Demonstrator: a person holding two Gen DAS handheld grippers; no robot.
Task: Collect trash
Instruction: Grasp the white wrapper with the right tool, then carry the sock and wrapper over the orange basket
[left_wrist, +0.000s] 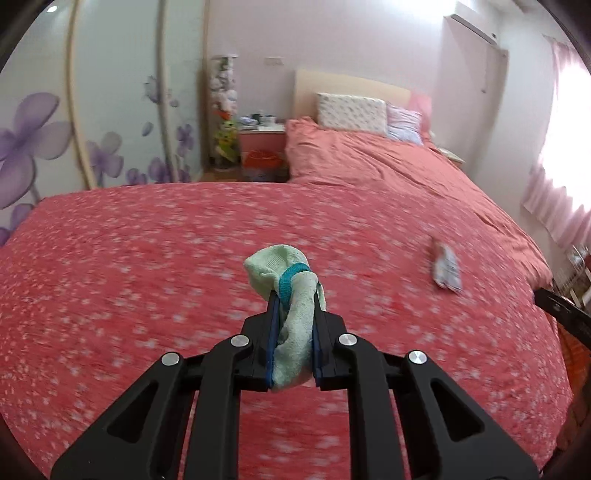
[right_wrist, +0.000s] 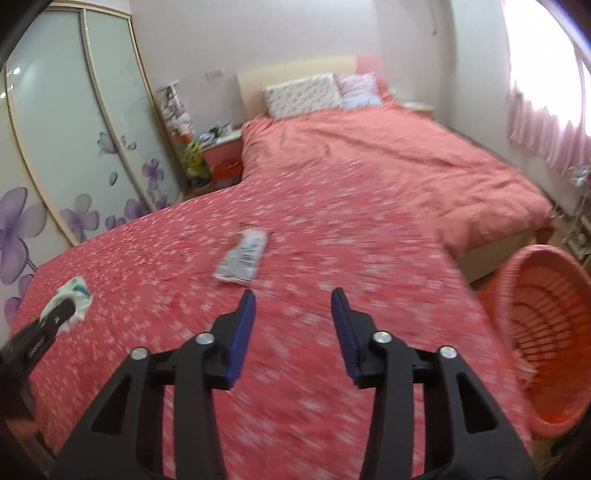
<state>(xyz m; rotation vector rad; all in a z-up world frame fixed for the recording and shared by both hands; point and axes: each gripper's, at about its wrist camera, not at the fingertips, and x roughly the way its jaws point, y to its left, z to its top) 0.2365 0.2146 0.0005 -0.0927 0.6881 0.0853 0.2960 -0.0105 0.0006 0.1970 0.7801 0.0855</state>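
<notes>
Left gripper (left_wrist: 294, 291) clamping its jaws on a pale green sock (left_wrist: 291, 317) above the bed (left_wrist: 147, 258), right gripper (right_wrist: 293, 295) hovering with jaws apart and empty, crumpled wrapper (right_wrist: 243, 256) lying on the red floral bedspread (right_wrist: 332, 229), orange basket (right_wrist: 546, 325) standing beside the bed, flowered wardrobe doors (right_wrist: 74, 129) lining the left wall, pink curtains (left_wrist: 554, 199) glowing at right.

Both wrist cams sit close above the bed (left_wrist: 147, 258), angled down toward the headboard (right_wrist: 295, 74); both catch the wrapper (right_wrist: 242, 258).

Terry-cloth sock (left_wrist: 291, 314), seemingly glossy wrapper (right_wrist: 242, 258)
</notes>
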